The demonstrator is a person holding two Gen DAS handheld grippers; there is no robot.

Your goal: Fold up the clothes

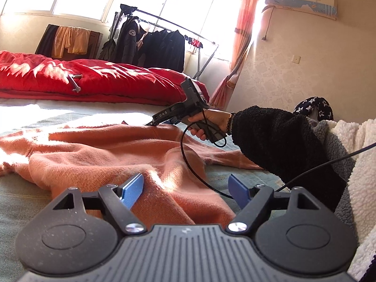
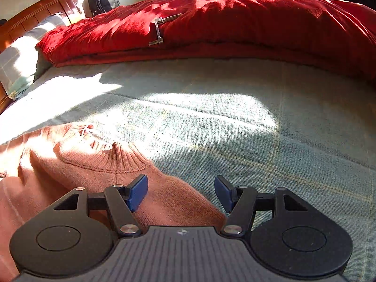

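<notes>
Salmon-orange knitted sweater (image 1: 112,155) lies spread and rumpled on the pale green woven bed cover (image 2: 258,127), its ribbed collar (image 2: 110,157) toward the folded red quilt (image 2: 235,23). The left gripper (image 1: 186,190) hangs just above the sweater's near edge, jaws spread wide with nothing between them; knit lies under the left blue pad, bed cover under the other. The right gripper (image 2: 181,191), held in a hand (image 1: 206,123) with a black fleece sleeve (image 1: 277,141), is likewise spread, straddling the shoulder edge beside the collar.
</notes>
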